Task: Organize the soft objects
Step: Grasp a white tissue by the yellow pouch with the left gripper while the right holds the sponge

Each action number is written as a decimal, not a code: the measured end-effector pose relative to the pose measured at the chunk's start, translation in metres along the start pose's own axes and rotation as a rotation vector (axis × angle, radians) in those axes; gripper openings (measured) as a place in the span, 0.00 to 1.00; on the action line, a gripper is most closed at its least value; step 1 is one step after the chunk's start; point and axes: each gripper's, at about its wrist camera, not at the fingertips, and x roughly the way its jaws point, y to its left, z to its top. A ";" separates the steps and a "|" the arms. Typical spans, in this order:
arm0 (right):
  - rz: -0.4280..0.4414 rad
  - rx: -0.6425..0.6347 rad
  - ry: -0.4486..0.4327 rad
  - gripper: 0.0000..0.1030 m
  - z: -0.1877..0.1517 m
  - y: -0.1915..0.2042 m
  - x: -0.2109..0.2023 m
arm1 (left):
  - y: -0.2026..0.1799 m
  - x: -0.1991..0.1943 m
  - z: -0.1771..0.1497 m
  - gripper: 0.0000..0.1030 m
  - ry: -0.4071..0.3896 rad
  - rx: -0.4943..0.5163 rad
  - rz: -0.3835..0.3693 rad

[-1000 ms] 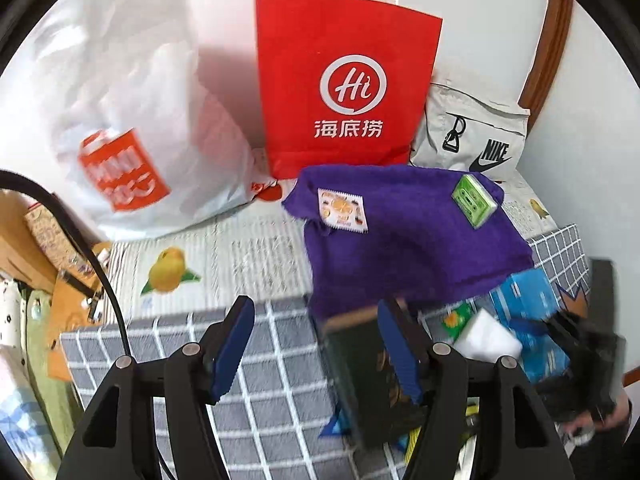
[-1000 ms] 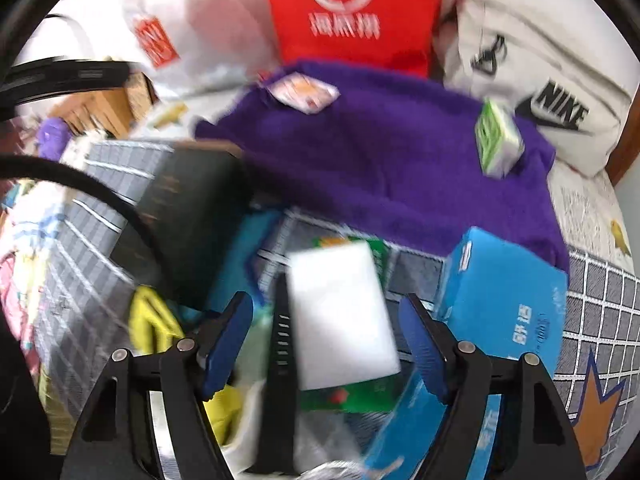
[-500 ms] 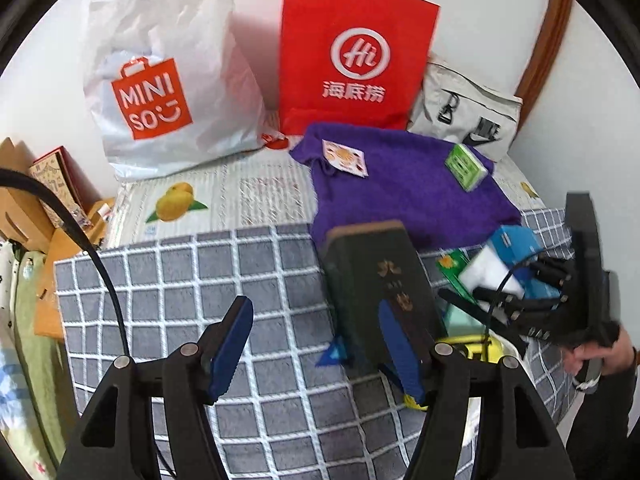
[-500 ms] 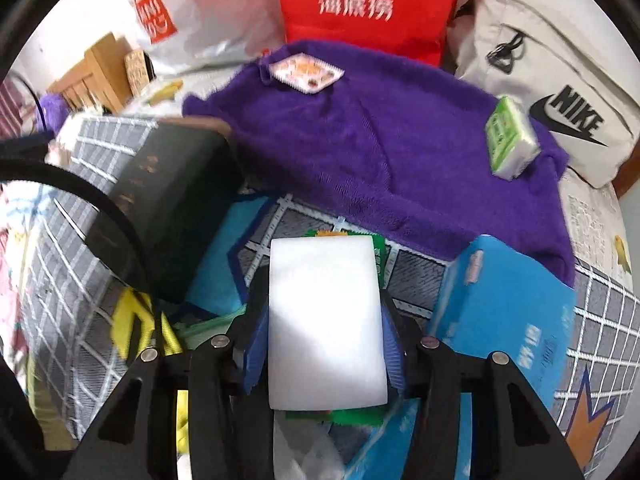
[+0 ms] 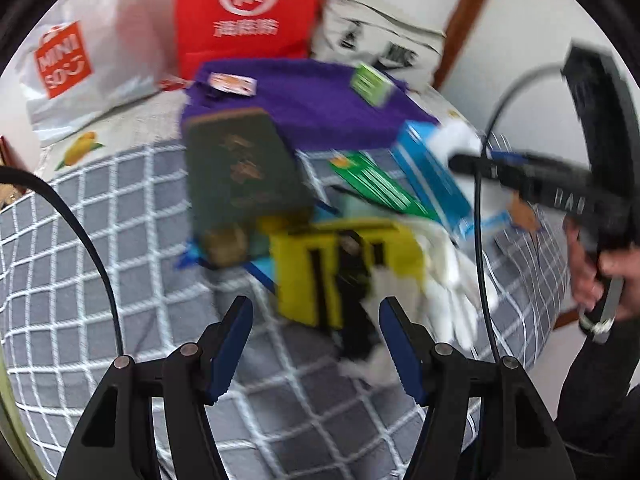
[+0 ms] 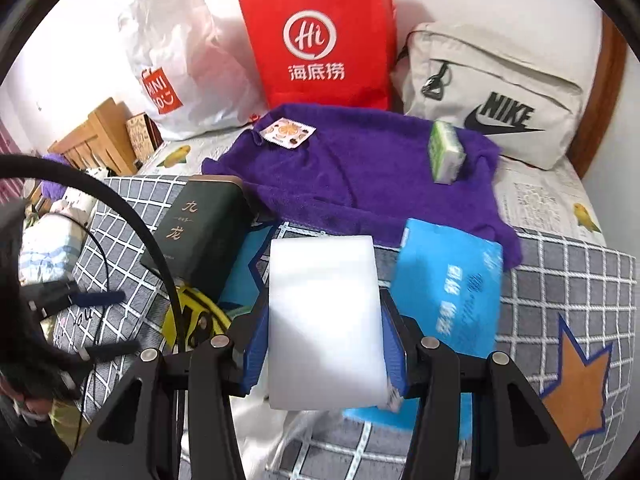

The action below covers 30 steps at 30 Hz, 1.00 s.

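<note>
Sponge clamped in right claw; left claw open. Lift straight, clear blue box at right, don't over-squeeze.

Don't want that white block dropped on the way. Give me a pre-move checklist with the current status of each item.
1. Right gripper shut on the white foam block: ok.
2. Block squarely between both fingers: ok, pressed on each side.
3. Block lifted off the pile: ok, in the left view it sits above the blue box.
4. Left gripper free: ok, open, empty.
5. Room on the purple towel: ok between the snack packet and the green tissue pack.
6. Cable clear of the path: cannot tell.
</note>
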 end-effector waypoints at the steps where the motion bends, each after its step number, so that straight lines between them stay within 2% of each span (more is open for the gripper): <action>1: -0.002 0.003 -0.011 0.48 -0.003 -0.002 -0.007 | -0.008 0.002 -0.005 0.62 0.005 0.009 -0.002; 7: 0.004 0.061 -0.063 0.48 -0.026 -0.015 -0.038 | -0.034 0.021 -0.021 0.62 0.021 0.030 0.083; 12: -0.010 0.084 -0.079 0.48 -0.047 -0.023 -0.052 | -0.044 0.034 -0.028 0.60 0.042 0.046 0.067; 14: -0.012 0.089 -0.087 0.48 -0.055 -0.028 -0.055 | -0.051 0.040 -0.031 0.60 0.043 0.063 0.092; 17: -0.014 0.096 -0.082 0.48 -0.065 -0.034 -0.055 | -0.058 0.047 -0.036 0.60 0.025 0.097 0.111; 20: -0.022 0.111 -0.071 0.48 -0.073 -0.041 -0.052 | -0.061 0.044 -0.037 0.59 -0.010 0.082 0.075; 22: -0.021 0.126 -0.071 0.48 -0.077 -0.046 -0.052 | -0.061 0.040 -0.036 0.49 -0.024 0.082 0.057; 23: -0.018 0.132 -0.072 0.48 -0.079 -0.048 -0.052 | -0.061 0.041 -0.036 0.38 -0.022 0.087 0.060; 26: -0.015 0.144 -0.076 0.48 -0.083 -0.052 -0.052 | -0.062 0.044 -0.035 0.30 -0.012 0.100 0.068; 27: -0.013 0.145 -0.076 0.48 -0.083 -0.052 -0.052 | -0.061 0.042 -0.034 0.18 -0.015 0.094 0.070; 30: -0.012 0.141 -0.073 0.48 -0.085 -0.053 -0.053 | -0.058 0.035 -0.033 0.18 -0.012 0.075 0.020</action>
